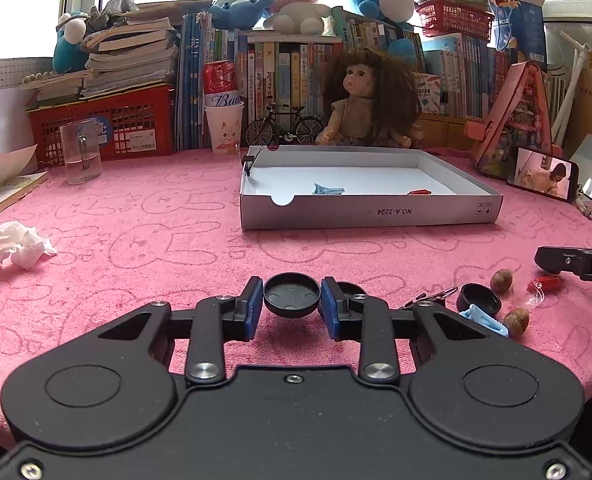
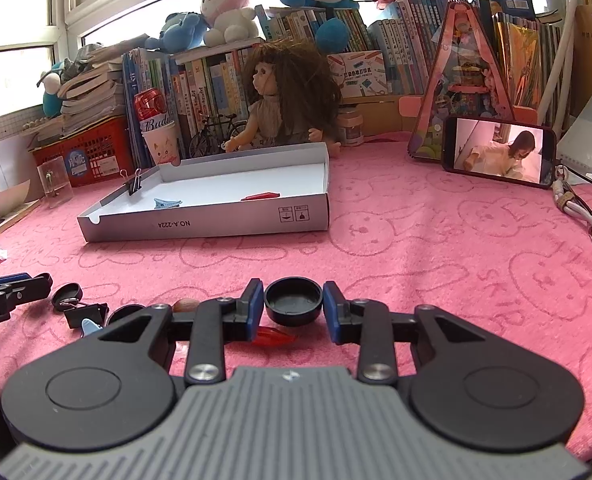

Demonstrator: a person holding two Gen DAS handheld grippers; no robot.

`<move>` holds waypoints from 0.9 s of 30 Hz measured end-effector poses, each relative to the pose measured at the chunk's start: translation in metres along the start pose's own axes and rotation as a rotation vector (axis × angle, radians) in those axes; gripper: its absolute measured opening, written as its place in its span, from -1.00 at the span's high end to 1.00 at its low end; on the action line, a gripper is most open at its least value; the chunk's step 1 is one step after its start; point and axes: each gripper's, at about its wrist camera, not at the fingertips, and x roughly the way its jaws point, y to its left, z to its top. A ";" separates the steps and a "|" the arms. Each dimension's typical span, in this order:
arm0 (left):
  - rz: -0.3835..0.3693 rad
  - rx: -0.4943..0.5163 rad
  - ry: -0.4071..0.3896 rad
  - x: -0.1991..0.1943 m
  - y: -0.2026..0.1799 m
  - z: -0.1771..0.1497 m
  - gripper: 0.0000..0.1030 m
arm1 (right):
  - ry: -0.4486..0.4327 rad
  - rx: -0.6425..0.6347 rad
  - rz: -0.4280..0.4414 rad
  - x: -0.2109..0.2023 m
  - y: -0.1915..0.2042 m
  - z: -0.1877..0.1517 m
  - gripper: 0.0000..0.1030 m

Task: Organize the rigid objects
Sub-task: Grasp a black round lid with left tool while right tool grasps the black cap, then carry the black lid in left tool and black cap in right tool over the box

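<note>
Each of my claws grips a round black cap: the left claw (image 1: pixel 291 302) holds one cap (image 1: pixel 291 295), the right claw (image 2: pixel 293 304) another cap (image 2: pixel 293 300), both clear of the pink surface (image 1: pixel 143 240). The white box (image 1: pixel 370 211) lies ahead — to the right of my left claw, to the left of my right (round caps, no long axis). The left looks nearer.

Left tool (image 1: pixel 291 304) angled down, pads pinching black cap (image 1: pixel 291 295). Right tool (image 2: pixel 293 306) same (own cap (image 2: pixel 293 300) clamped).
</note>
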 end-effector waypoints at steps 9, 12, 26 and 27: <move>-0.018 0.005 -0.009 0.002 -0.007 0.006 0.43 | -0.001 0.000 -0.001 0.000 0.000 0.001 0.28; -0.023 0.007 -0.011 0.003 -0.010 0.008 0.43 | -0.001 -0.001 -0.001 0.000 0.000 0.001 0.28; -0.038 0.014 -0.007 0.009 -0.016 0.015 0.43 | -0.002 -0.012 0.001 0.003 0.003 0.006 0.28; -0.040 0.017 -0.008 0.010 -0.016 0.017 0.43 | -0.004 -0.015 0.001 0.003 0.004 0.008 0.28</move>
